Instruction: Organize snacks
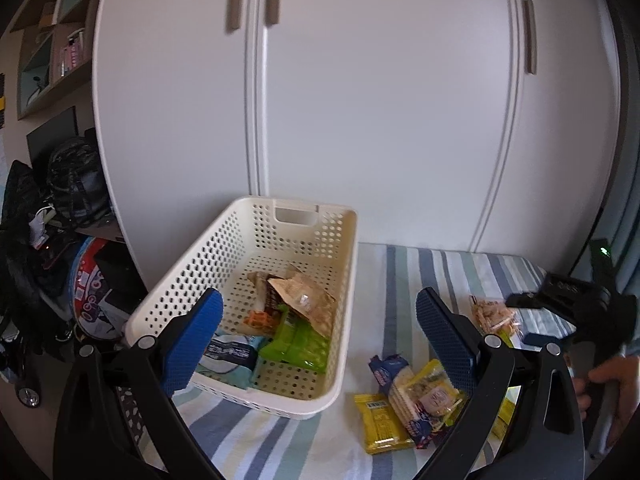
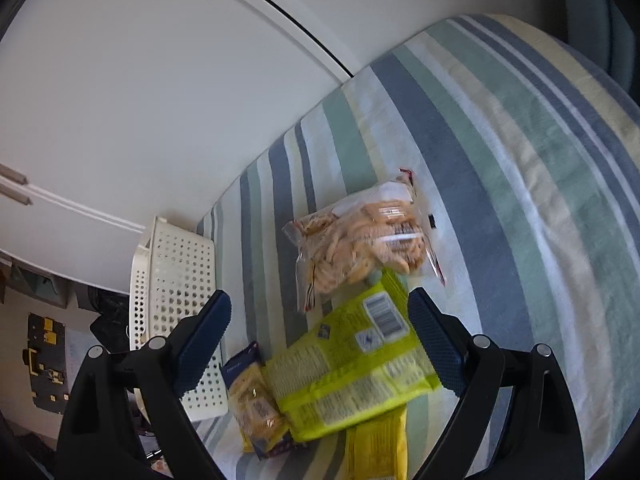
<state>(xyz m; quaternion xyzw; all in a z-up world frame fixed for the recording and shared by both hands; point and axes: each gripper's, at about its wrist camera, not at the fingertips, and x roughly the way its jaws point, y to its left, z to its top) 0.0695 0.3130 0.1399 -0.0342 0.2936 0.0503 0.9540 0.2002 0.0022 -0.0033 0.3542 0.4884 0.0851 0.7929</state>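
Note:
A white perforated basket [image 1: 344, 264] stands on the striped cloth and holds a brown packet [image 1: 304, 300], a green packet [image 1: 300, 344], a light-blue packet [image 1: 232, 356] and a small orange one [image 1: 260, 320]. My left gripper [image 1: 318, 316] hovers open over the basket's near end with nothing between its fingers. Right of the basket lie a yellow packet [image 1: 384, 424], a blue cracker packet [image 1: 400, 384] and a clear bag of biscuits [image 1: 494, 316]. My right gripper [image 2: 320, 320] is open just above a lime-green packet [image 2: 352, 368], which overlaps the biscuit bag [image 2: 360, 240].
White wardrobe doors [image 1: 360, 100] rise right behind the cloth. Bags and clutter [image 1: 68, 208] pile up at the left, beyond the basket. A hand [image 1: 612, 384] holds the right gripper at the right edge. Bare striped cloth [image 2: 520, 200] stretches to the right of the packets.

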